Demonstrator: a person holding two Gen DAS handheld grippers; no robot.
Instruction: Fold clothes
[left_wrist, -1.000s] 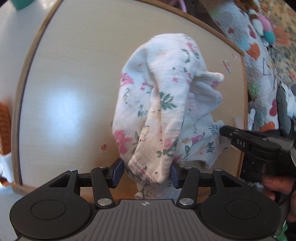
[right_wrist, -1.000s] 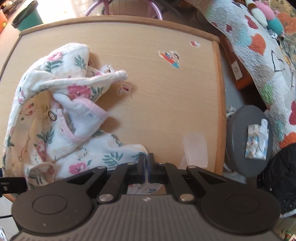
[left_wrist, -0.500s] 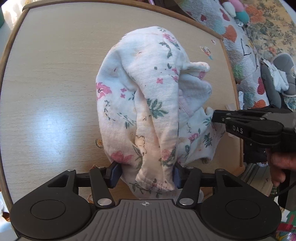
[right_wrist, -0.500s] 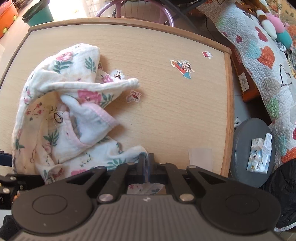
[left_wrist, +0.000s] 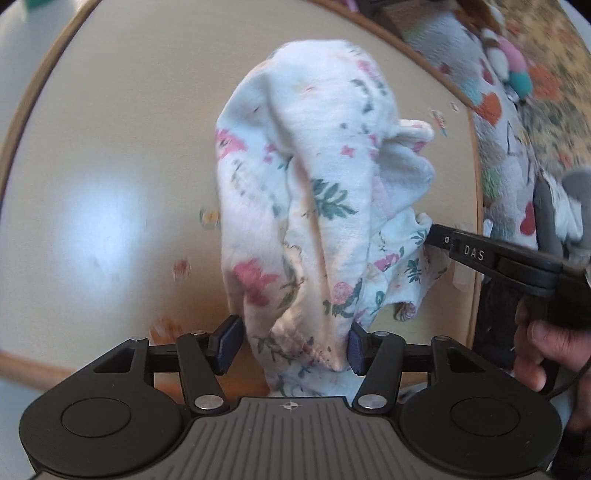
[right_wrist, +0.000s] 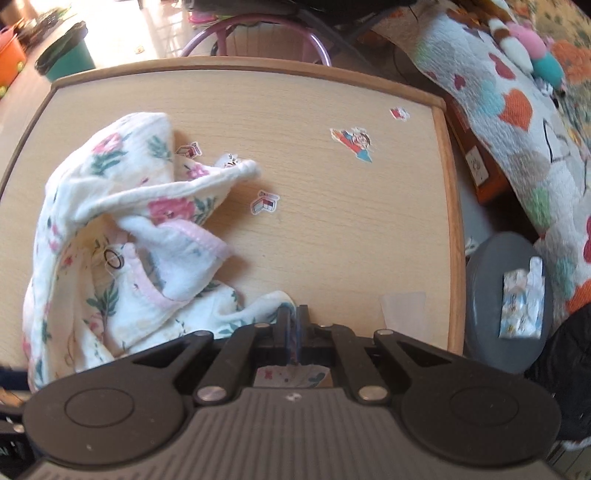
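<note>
Floral garment (left_wrist: 314, 206) bunched at table (right_wrist: 332, 240) 9 o'clock side. L gripper (left_wrist: 291, 343) jaws just been widening, cloth between, left pad clear. R gripper (right_wrist: 293, 332) pinched on hem. Risk: L side slips free, bundle collapses.

A white floral garment (left_wrist: 317, 206) with pink trim lies bunched and crumpled on the wooden worktop (right_wrist: 332, 229). Its near edge hangs over the worktop's front.

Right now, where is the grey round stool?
In the right wrist view, the grey round stool stands at right, just off the wooden table's right edge, beside the quilt.
</note>
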